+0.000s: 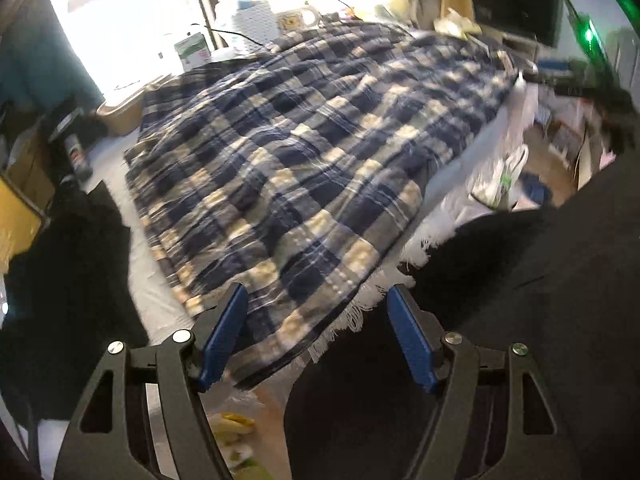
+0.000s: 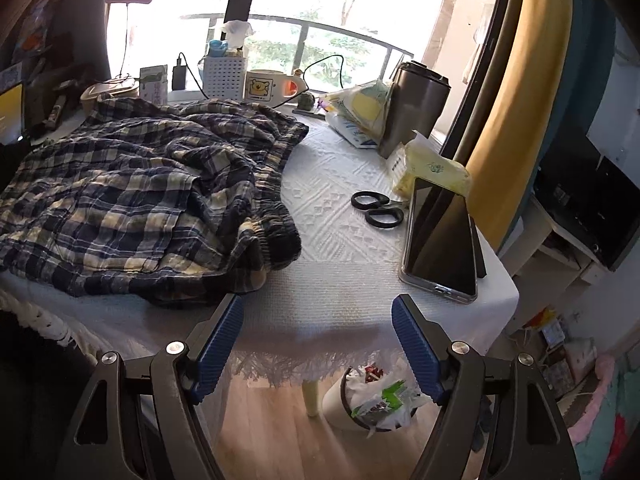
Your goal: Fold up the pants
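Note:
Blue and cream plaid pants (image 1: 300,132) lie spread over the white-clothed table (image 1: 156,292) in the left wrist view. My left gripper (image 1: 316,294) is open at their near end. The cloth's edge lies below and between the blue pads (image 1: 224,340), and neither pad presses on it. In the right wrist view the pants (image 2: 132,184) are rumpled on the left half of the table (image 2: 340,216), with the elastic waistband (image 2: 276,220) towards the middle. My right gripper (image 2: 318,302) stands open over the table's front edge, holding nothing. Its left fingertip is just beside the pants' near edge.
On the right of the table are black-handled scissors (image 2: 376,208), a phone on a stand (image 2: 440,236), a tissue pack (image 2: 432,168) and a steel tumbler (image 2: 416,108). A mug (image 2: 264,86) and a white basket (image 2: 224,76) stand at the back. A full bin (image 2: 372,400) sits underneath.

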Action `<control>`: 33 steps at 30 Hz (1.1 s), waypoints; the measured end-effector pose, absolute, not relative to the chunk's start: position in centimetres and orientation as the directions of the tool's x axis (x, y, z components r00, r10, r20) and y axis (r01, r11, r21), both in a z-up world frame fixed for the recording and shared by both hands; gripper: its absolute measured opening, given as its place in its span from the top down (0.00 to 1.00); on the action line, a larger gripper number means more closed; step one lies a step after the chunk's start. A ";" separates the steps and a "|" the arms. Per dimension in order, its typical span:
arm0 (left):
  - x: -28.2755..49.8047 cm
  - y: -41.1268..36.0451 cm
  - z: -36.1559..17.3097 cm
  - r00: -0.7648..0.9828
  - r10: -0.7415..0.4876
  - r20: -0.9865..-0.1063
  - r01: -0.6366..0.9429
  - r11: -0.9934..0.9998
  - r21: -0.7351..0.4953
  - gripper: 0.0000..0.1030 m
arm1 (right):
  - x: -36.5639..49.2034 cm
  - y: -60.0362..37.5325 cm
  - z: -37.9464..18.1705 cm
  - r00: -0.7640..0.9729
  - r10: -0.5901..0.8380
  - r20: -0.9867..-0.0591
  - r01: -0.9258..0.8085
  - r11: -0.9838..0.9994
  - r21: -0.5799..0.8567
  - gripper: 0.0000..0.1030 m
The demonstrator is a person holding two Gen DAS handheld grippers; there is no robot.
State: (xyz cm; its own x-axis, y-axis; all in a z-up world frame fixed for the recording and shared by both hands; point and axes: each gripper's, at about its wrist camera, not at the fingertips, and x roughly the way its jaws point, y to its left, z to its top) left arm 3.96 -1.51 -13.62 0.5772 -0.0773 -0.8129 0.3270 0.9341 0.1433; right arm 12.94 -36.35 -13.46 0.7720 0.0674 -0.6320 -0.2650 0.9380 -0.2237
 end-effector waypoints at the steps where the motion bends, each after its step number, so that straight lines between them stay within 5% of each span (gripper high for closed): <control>1: 4.1 -1.5 -13.8 0.581 -0.060 -0.812 0.316 0.936 0.157 0.30 | 12.9 -36.3 -13.5 0.773 0.070 -0.631 -0.267 0.938 -0.223 0.22; 3: 4.4 -0.9 -13.9 0.591 -0.029 -0.806 0.290 0.940 0.179 0.31 | 12.8 -36.3 -13.6 0.774 0.077 -0.628 -0.274 0.935 -0.223 0.22; 10: 4.7 2.3 -12.4 0.626 -0.058 -0.778 0.200 0.976 0.088 0.75 | 12.8 -36.3 -14.8 0.768 0.062 -0.637 -0.293 0.919 -0.265 0.22; 13: 5.1 3.0 -12.0 0.654 -0.048 -0.755 0.154 0.986 0.070 0.85 | 12.6 -35.2 -15.4 0.787 0.026 -0.617 -0.301 0.888 -0.347 0.22; 25: 5.9 2.9 -13.8 0.655 -0.065 -0.753 0.165 0.984 0.059 0.85 | 13.2 -29.2 -16.3 0.855 0.070 -0.514 -0.420 0.675 -0.607 0.17; 29: 5.6 3.1 -13.5 0.687 -0.050 -0.725 0.127 0.991 0.052 0.98 | 14.4 -29.5 -16.1 0.833 0.121 -0.540 -0.452 0.712 -0.538 0.18; 31: 5.5 3.2 -13.0 0.702 -0.055 -0.710 0.117 0.992 0.038 0.98 | 14.8 -29.5 -16.1 0.809 0.155 -0.568 -0.478 0.734 -0.482 0.39; 33: 5.3 3.3 -12.3 0.718 -0.061 -0.693 0.112 0.993 0.028 0.98 | 15.0 -29.3 -16.2 0.801 0.164 -0.576 -0.481 0.748 -0.457 0.80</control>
State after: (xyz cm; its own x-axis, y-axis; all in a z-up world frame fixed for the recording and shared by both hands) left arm 5.27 3.34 -12.31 0.7181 -0.0612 -0.6932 0.1122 0.9933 0.0285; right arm 14.97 -29.29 -16.20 0.8012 0.1639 -0.5755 -0.4814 0.7478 -0.4572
